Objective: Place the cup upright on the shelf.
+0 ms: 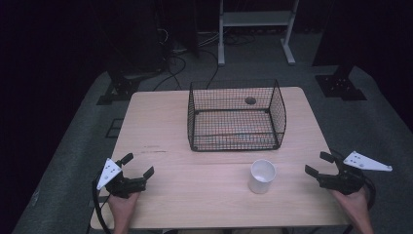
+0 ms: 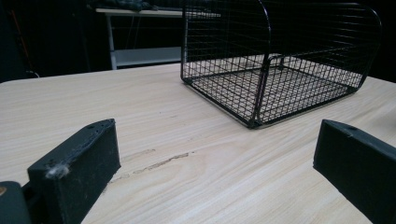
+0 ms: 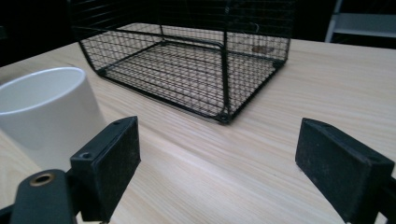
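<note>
A black wire basket [image 1: 236, 116] stands empty in the middle of the far half of the wooden table [image 1: 165, 126]. In front of it, slightly right, sits a white cup [image 1: 262, 176], upright and empty. My left gripper [image 1: 138, 165] rests open near the table's front left, aimed toward the basket [image 2: 275, 65]. My right gripper [image 1: 319, 164] is open at the front right edge. In the right gripper view the cup [image 3: 44, 112] stands left of the jaws, with the basket [image 3: 187, 56] beyond. Nothing lies between either pair of jaws.
A round hole [image 1: 250, 101] in the tabletop shows through the basket's back. A white shelf frame [image 1: 255, 29] and cables lie on the floor beyond the table. Dark stands sit at the floor's left and right.
</note>
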Available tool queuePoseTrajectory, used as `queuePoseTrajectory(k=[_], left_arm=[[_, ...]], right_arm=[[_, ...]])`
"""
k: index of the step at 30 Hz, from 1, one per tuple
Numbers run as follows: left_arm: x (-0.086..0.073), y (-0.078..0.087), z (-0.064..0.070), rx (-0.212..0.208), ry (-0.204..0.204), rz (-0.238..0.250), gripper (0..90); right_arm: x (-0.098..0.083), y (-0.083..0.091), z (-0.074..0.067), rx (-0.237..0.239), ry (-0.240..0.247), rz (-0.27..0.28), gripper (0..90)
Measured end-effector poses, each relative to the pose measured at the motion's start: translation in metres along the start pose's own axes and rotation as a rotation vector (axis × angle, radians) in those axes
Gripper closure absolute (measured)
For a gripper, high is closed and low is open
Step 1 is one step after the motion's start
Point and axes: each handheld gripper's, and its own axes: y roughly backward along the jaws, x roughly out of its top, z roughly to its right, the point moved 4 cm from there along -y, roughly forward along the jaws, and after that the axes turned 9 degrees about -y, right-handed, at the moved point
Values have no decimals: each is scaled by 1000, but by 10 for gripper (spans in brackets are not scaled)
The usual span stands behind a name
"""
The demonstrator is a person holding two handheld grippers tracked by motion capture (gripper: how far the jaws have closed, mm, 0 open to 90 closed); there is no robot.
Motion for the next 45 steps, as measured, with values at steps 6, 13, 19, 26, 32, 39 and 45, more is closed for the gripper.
queuePoseTrajectory(k=[6, 13, 19, 26, 32, 39, 45], left_arm=[[0, 0, 1, -6, 0, 0, 0], [0, 0, 2, -13, -7, 3, 0], [0, 0, 2, -11, -6, 3, 0], [0, 0, 2, -9, -7, 2, 0], [0, 0, 1, -8, -6, 4, 0], [0, 0, 1, -8, -6, 5, 0], [1, 0, 2, -8, -6, 6, 0]], right_arm=[[6, -1, -14, 42, 46, -21, 130], [6, -6, -33, 94, 95, -53, 119], [5, -10, -47, 138, 122, -79, 108], [2, -18, -62, 169, 153, -104, 102], [-3, -27, -80, 216, 181, -134, 53], [-11, -46, -101, 251, 215, -198, 21], [-10, -59, -108, 270, 213, -216, 21]])
